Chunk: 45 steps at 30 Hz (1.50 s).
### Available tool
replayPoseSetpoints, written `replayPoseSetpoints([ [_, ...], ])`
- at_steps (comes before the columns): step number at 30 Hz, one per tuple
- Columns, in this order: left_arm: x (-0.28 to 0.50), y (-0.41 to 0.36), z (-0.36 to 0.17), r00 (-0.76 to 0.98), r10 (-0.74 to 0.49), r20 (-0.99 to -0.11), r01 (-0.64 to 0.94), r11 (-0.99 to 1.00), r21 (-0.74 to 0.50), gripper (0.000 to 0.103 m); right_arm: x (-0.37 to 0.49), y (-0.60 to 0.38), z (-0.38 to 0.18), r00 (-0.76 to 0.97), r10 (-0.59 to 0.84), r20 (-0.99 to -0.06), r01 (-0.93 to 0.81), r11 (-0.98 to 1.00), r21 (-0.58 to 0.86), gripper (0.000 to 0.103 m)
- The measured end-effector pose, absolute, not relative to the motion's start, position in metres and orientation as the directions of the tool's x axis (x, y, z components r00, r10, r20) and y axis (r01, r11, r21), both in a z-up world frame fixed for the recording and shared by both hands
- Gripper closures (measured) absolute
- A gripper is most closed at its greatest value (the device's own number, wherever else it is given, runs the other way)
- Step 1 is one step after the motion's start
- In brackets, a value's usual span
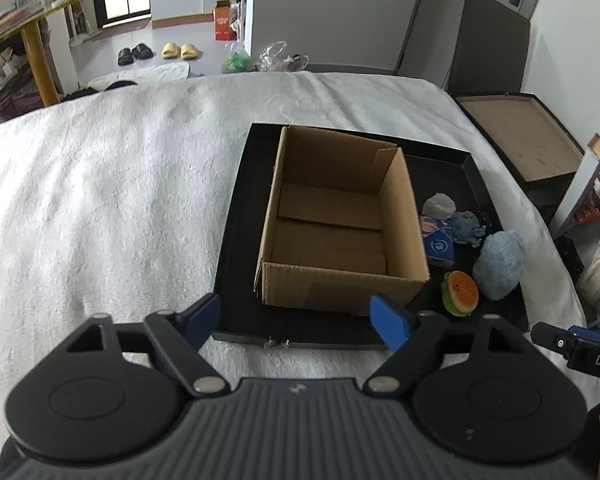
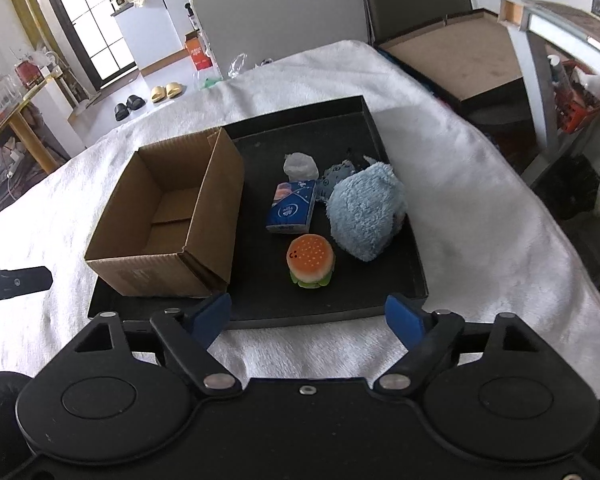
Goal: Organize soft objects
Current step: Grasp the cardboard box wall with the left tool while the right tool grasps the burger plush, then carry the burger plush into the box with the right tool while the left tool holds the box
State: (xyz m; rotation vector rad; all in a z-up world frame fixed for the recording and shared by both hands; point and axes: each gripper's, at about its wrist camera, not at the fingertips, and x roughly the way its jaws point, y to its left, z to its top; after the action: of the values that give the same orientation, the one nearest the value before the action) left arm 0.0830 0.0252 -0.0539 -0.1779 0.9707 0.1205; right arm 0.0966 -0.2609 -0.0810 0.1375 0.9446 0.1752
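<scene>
- Left gripper [image 1: 302, 320]: jaws spread wide and holding nothing, hovering over the white blanket [image 1: 112, 200] just short of the near rim of the black tray [image 1: 236, 216]. The cardboard box [image 1: 336, 224] stands directly ahead of the jaws; the soft things lie ahead and to the right.
- Right gripper [image 2: 308, 318]: jaws likewise spread and holding nothing, poised at the tray's near edge. The burger toy [image 2: 310, 260] lies straight ahead between the two fingers' lines, near but apart from them.
- Box: one, open-topped, with nothing seen inside, standing on the left part of the tray.
- Soft things: five, all on the tray floor to the right of the box. One burger toy nearest the jaws; one fluffy blue plush [image 2: 366, 210] just right of it; one tissue pack [image 2: 292, 208] behind the burger; one small blue-grey plush [image 2: 334, 178] behind the pack, touching the fluffy one; one white wad [image 2: 300, 166] farthest back.
- Left wrist view only: the box interior seen end-on, and the right gripper's tip at the right edge. The box wall hides part of the tissue pack here.
- Right wrist view only: all five soft things unobstructed, and the left gripper's tip at the left edge.
- Both views: one shallow brown-lined lid [image 2: 456, 64] lying beyond the blanket to the right.
</scene>
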Motion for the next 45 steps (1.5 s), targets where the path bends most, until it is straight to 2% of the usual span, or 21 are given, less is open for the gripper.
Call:
replayPoseSetpoints([
  [4, 0.095, 0.032, -0.061, 0.555, 0.021, -0.832, -0.193, 0.976, -0.103, 0.034, 0.109, -0.26, -0.09, 0.558, 0.211, -0.802, -0.079, 0.976, 0.202, 0.029],
  [13, 0.128, 0.044, -0.082, 0.529, 0.028, -0.848, -0.222, 0.969, -0.107, 0.048, 0.144, -0.253, -0.114, 0.515, 0.223, -0.828, -0.08, 0.974, 0.213, 0.03],
  [18, 0.149, 0.051, -0.096, 0.507, 0.029, -0.861, -0.235, 0.966, -0.105, 0.051, 0.163, -0.247, -0.131, 0.483, 0.226, -0.846, -0.083, 0.974, 0.212, 0.03],
  [22, 0.162, 0.055, -0.106, 0.487, 0.029, -0.873, -0.243, 0.964, -0.104, 0.055, 0.179, -0.242, -0.145, 0.457, 0.215, -0.863, -0.082, 0.976, 0.2, 0.034],
  [33, 0.19, 0.061, -0.13, 0.427, 0.03, -0.904, -0.257, 0.962, -0.089, 0.062, 0.207, -0.232, -0.174, 0.385, 0.187, -0.904, -0.085, 0.982, 0.167, 0.034],
  [36, 0.193, 0.061, -0.134, 0.418, 0.029, -0.908, -0.256, 0.963, -0.087, 0.068, 0.211, -0.23, -0.178, 0.372, 0.17, -0.913, -0.082, 0.985, 0.15, 0.034],
  [38, 0.194, 0.062, -0.137, 0.409, 0.027, -0.912, -0.26, 0.962, -0.088, 0.078, 0.213, -0.229, -0.181, 0.365, 0.162, -0.917, -0.08, 0.987, 0.143, 0.035],
  [40, 0.195, 0.063, -0.139, 0.4, 0.026, -0.916, -0.265, 0.96, -0.088, 0.091, 0.214, -0.228, -0.183, 0.362, 0.154, -0.92, -0.084, 0.988, 0.132, 0.042],
  [41, 0.195, 0.063, -0.14, 0.399, 0.035, -0.916, -0.267, 0.96, -0.08, 0.092, 0.215, -0.227, -0.185, 0.358, 0.152, -0.921, -0.087, 0.988, 0.129, 0.046],
  [42, 0.195, 0.063, -0.14, 0.402, 0.034, -0.915, -0.265, 0.961, -0.081, 0.092, 0.216, -0.227, -0.186, 0.354, 0.153, -0.923, -0.087, 0.988, 0.13, 0.056],
  [43, 0.194, 0.064, -0.139, 0.404, 0.032, -0.914, -0.265, 0.961, -0.083, 0.092, 0.216, -0.227, -0.188, 0.347, 0.156, -0.925, -0.086, 0.987, 0.135, 0.062],
  [45, 0.193, 0.064, -0.138, 0.406, 0.042, -0.913, -0.267, 0.961, -0.074, 0.092, 0.217, -0.228, -0.193, 0.34, 0.162, -0.926, -0.083, 0.986, 0.142, 0.064],
])
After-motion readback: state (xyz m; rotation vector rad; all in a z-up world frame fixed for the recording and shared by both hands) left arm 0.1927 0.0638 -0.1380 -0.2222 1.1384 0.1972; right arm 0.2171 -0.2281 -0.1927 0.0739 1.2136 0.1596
